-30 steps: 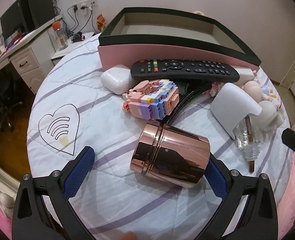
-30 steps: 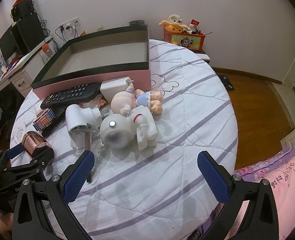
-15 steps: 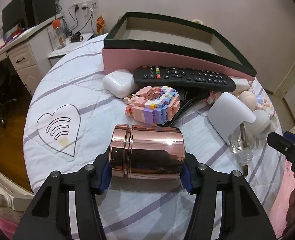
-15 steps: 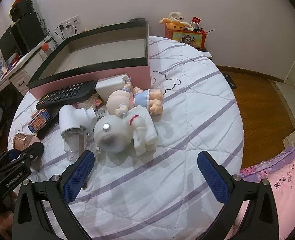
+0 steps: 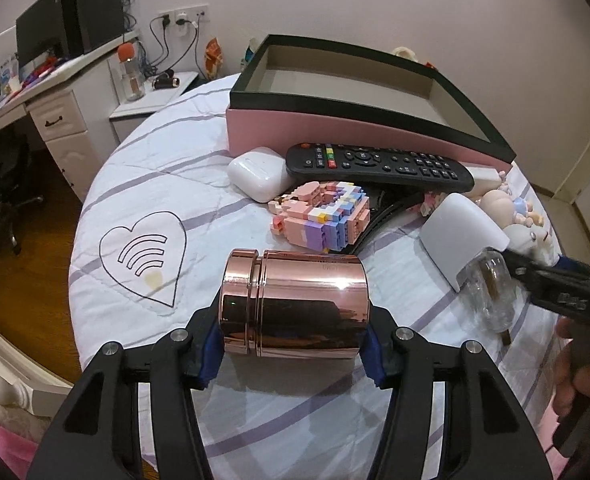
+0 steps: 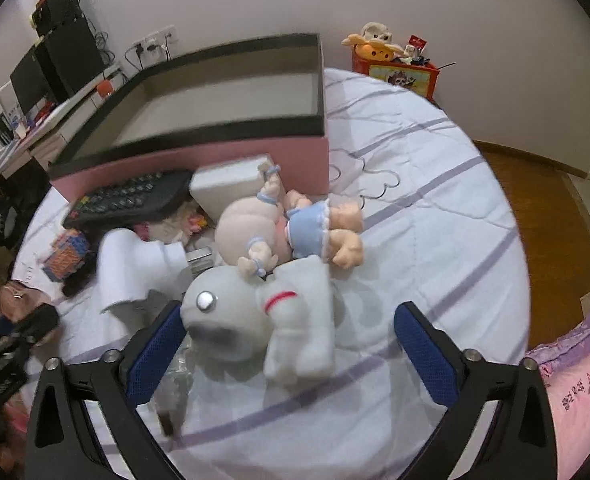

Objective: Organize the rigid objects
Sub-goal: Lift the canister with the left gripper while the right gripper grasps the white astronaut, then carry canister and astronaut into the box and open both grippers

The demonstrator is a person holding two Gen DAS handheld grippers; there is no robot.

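My left gripper (image 5: 293, 350) is shut on a rose-gold metal canister (image 5: 295, 306) that lies sideways, its blue pads pressing both ends just above the quilt. My right gripper (image 6: 291, 344) has its jaws closing around a white astronaut figure (image 6: 255, 320); the left pad is near the helmet, the right pad stands apart. Behind the figure lies a baby doll (image 6: 291, 228). A black remote (image 5: 379, 162), a white earbud case (image 5: 257, 172) and a pastel brick model (image 5: 323, 216) lie before the pink box with a black rim (image 5: 335, 132).
A white curved stand (image 5: 459, 236) and a clear glass bottle (image 5: 491, 292) lie right of the canister. The round bed (image 6: 435, 216) has bare quilt on its right half. A desk with a monitor (image 5: 35, 40) stands at far left; an orange toy box (image 6: 395, 72) sits behind.
My left gripper closed on the rose-gold canister, which turned sideways between the pads. My right gripper moved down and forward over the astronaut figure and its jaws narrowed.
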